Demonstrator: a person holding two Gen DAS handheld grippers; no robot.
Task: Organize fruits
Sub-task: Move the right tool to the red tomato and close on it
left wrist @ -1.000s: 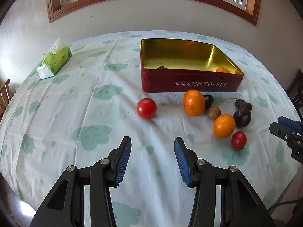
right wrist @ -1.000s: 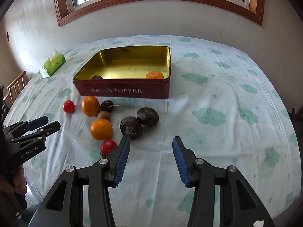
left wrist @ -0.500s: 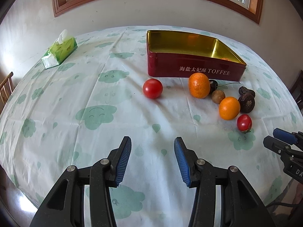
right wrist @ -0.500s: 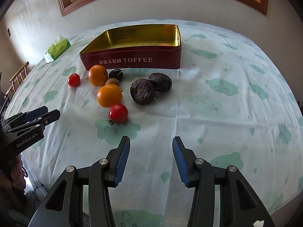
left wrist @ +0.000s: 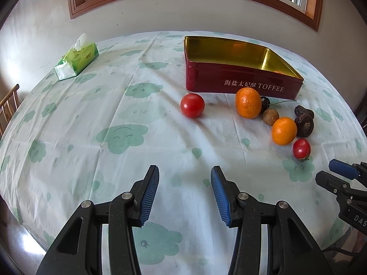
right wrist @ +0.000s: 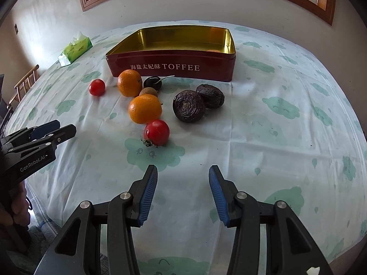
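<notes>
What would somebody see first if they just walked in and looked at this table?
Probably the big red toffee tin with its shiny gold inside, standing open near the middle of the cloud-patterned tablecloth. Right in front of it lies a bright bunch of fruit: two oranges, two red tomatoes and two dark wrinkled fruits. A green tissue box sits far off to the left.

**Fruit before the tin**

On the desk [right wrist: 286,160] the tin [right wrist: 174,68] stands toward the far side, a tissue pack [right wrist: 74,49] well to its left. Before the tin lie a cherry [right wrist: 152,83] and two oranges [right wrist: 129,83] [right wrist: 145,108], one tomato [right wrist: 97,87] to their left, another [right wrist: 157,132] nearest. Two passion fruits [right wrist: 189,105] touch, right of the oranges.
</notes>
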